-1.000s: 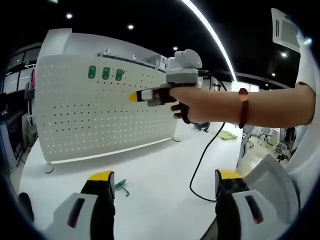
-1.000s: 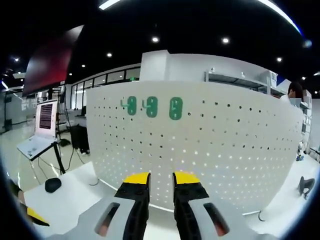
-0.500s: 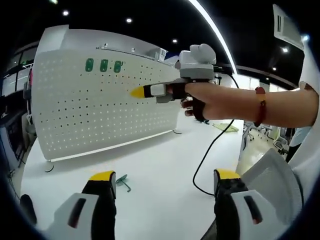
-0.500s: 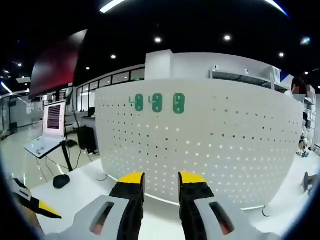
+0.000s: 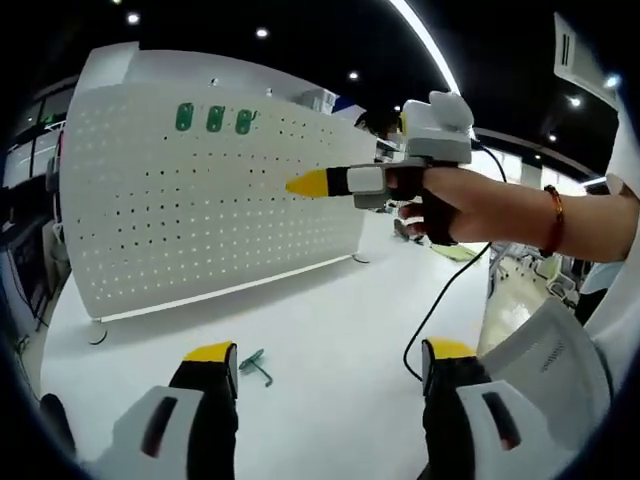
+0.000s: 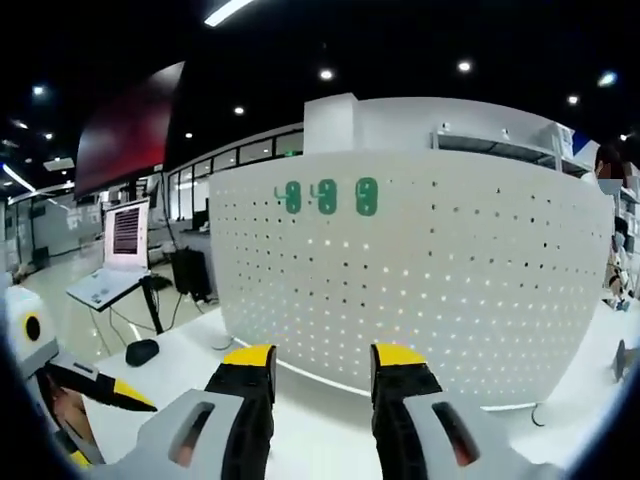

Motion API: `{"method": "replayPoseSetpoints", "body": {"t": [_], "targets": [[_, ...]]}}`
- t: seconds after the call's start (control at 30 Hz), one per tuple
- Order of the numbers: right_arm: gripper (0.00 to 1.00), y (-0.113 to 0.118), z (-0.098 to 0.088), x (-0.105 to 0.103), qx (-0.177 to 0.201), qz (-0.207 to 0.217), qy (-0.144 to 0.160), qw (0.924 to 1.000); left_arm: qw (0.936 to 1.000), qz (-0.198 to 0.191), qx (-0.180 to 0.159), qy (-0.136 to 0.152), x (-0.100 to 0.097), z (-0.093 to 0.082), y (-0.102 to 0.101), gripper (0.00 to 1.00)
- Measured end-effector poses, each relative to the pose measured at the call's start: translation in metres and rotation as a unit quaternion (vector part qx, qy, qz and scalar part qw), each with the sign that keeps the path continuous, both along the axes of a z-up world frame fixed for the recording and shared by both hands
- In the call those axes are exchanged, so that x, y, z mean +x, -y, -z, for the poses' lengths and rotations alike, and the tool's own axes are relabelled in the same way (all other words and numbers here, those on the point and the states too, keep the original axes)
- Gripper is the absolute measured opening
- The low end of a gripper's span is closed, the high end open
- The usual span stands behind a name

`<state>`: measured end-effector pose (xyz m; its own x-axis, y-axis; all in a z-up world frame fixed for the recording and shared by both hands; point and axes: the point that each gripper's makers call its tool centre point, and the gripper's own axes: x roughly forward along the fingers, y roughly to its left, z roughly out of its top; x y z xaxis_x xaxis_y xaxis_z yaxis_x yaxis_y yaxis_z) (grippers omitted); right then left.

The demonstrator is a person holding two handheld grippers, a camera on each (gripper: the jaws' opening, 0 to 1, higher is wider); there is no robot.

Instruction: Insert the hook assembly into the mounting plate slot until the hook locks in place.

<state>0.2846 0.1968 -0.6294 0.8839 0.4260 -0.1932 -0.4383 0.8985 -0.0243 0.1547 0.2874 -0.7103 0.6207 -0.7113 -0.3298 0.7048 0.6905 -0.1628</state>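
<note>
While the green hook (image 5: 254,366) lies flat on the white table (image 5: 330,330), just ahead of the left gripper (image 5: 325,385) and in front of the pegboard (image 5: 200,200), nothing is holding it. The left gripper's jaws stand wide apart and empty, with the hook just off the left jaw's tip. Three green hooks (image 5: 214,118) already hang in a row near the board's top edge, touching it.

The right gripper (image 6: 322,365) faces the pegboard (image 6: 420,270) with its jaws parted and nothing between them; in the left gripper view it (image 5: 315,184) is held up in the air in front of the board.

The step in hand looks like picking up the loose hook. To do it well, I judge the nearer left gripper should come down over the hook, close on its straight shank rather than the bent end, and keep the insert end free and pointing at the board, so that it can go squarely into a hole beside the hung row.
</note>
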Motion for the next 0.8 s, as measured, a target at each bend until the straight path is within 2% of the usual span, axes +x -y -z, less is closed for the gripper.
{"method": "replayPoseSetpoints", "body": {"t": [0.1,0.2,0.3,0.57,0.67,0.8], "targets": [[0.38,0.000,0.001,-0.003,0.003,-0.001,-0.003,1.0000,0.9999,-0.007,0.000,-0.013,0.005,0.005,-0.002,0.73],[0.38,-0.002,0.002,-0.006,0.000,-0.007,-0.003,1.0000,0.9999,-0.008,0.000,-0.015,0.008,0.007,-0.002,0.66],[0.38,-0.002,0.000,-0.010,0.000,-0.009,0.001,1.0000,0.9997,-0.016,-0.003,-0.018,0.012,0.008,-0.003,0.69],[0.41,-0.002,0.000,-0.023,0.004,-0.012,0.008,0.9999,0.9995,-0.011,0.010,-0.028,0.016,0.021,-0.003,0.65],[0.41,-0.002,0.004,-0.028,-0.002,-0.017,0.006,0.9998,0.9995,-0.018,0.019,-0.017,0.021,0.023,-0.005,0.63],[0.42,-0.004,0.004,-0.034,-0.010,-0.022,0.012,0.9996,0.9995,-0.016,0.019,-0.022,0.026,0.026,-0.006,0.62]]}}
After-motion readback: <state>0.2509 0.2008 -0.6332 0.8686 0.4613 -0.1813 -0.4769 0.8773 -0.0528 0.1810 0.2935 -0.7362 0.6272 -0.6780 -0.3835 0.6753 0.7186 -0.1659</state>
